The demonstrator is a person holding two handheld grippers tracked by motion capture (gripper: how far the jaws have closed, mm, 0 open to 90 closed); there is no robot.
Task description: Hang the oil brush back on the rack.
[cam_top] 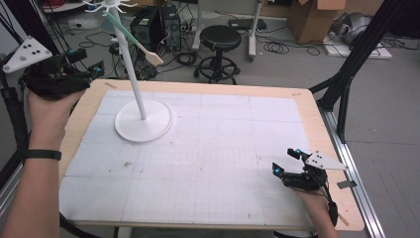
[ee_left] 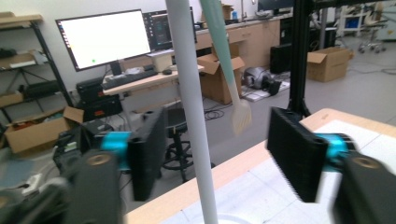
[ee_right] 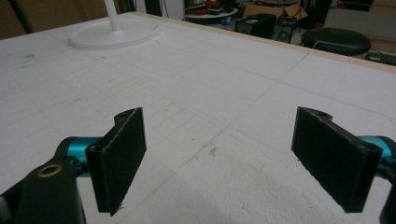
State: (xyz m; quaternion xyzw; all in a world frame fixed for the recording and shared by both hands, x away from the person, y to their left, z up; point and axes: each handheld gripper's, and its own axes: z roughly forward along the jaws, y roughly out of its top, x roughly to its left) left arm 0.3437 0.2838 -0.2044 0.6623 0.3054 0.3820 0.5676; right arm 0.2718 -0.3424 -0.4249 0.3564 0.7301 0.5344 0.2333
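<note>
**My two claws and arms**

My left gripper [cam_top: 94,71] and right gripper [cam_top: 286,161] are black, each topped by a grey three-cornered plate with dark dots, with teal joints behind ridged flat jaws. A black band [cam_top: 43,154] circles my left wrist.

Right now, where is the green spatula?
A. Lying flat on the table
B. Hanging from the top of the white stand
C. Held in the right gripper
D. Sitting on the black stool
B: the green spatula hangs from the hooks at the top of the white stand, its pale blade dangling off the table, and both grippers are empty.
</note>
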